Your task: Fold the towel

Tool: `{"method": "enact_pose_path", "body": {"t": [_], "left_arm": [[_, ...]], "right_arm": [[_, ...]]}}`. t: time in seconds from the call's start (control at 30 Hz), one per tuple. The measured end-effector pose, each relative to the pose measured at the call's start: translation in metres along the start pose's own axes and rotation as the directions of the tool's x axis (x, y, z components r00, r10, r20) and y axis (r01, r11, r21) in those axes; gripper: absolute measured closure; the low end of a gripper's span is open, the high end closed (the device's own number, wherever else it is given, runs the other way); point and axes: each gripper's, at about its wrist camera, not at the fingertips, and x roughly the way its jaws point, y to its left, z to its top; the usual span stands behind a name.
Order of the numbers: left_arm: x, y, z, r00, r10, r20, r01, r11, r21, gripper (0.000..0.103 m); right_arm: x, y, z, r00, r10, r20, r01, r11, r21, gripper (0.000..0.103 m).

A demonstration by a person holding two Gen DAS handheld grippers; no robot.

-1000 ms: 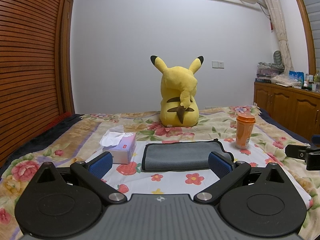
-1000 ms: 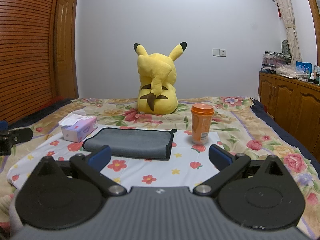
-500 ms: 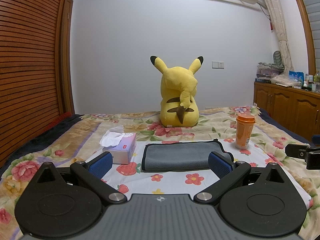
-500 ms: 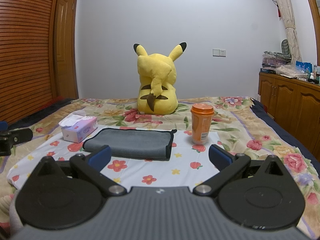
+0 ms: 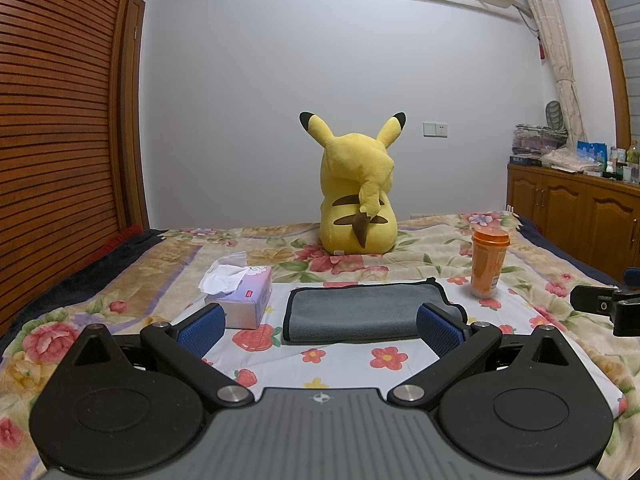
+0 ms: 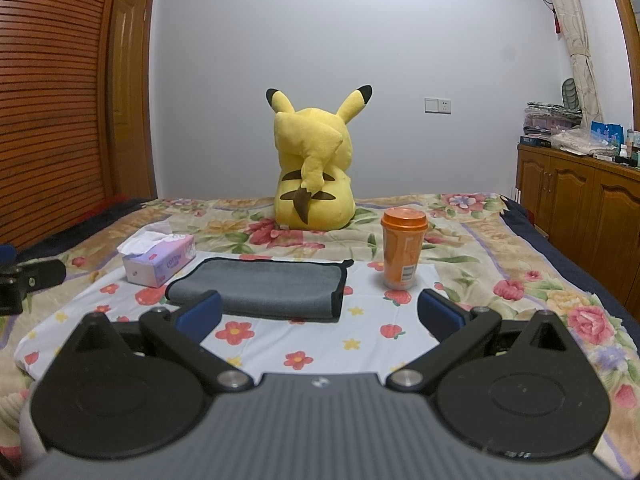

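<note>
Towel (image 5: 362, 312) grey, soft, light, limp; lies on bed (image 5: 560, 280) between tissue box (image 5: 244, 296) and orange cup (image 5: 488, 264). Grip a bound corner. Left hand-held gripper (image 5: 320, 326) and right hand-held gripper (image 6: 318, 312) both spread wide, empty.

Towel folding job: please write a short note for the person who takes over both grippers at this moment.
Left gripper: open, empty, held short of the towel.
Right gripper: open, empty, also short of it.
Grey towel: flat on the white flowered cloth, between the tissue box and the orange cup. It lies doubled over, with a folded edge toward the tissue box.
Done: at least one fold, it seems.
Left: any further fold; neither gripper touches the towel.
</note>
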Motion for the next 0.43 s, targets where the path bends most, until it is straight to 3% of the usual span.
{"method": "enact_pose_path", "body": {"t": [0.43], "left_arm": [[0.0007, -0.0003, -0.0005, 1.0, 0.0, -0.002, 0.0, 1.0, 0.001, 0.0]], "right_arm": [[-0.0001, -0.0001, -0.0001, 1.0, 0.0, 0.0, 0.0, 1.0, 0.0, 0.0]]}}
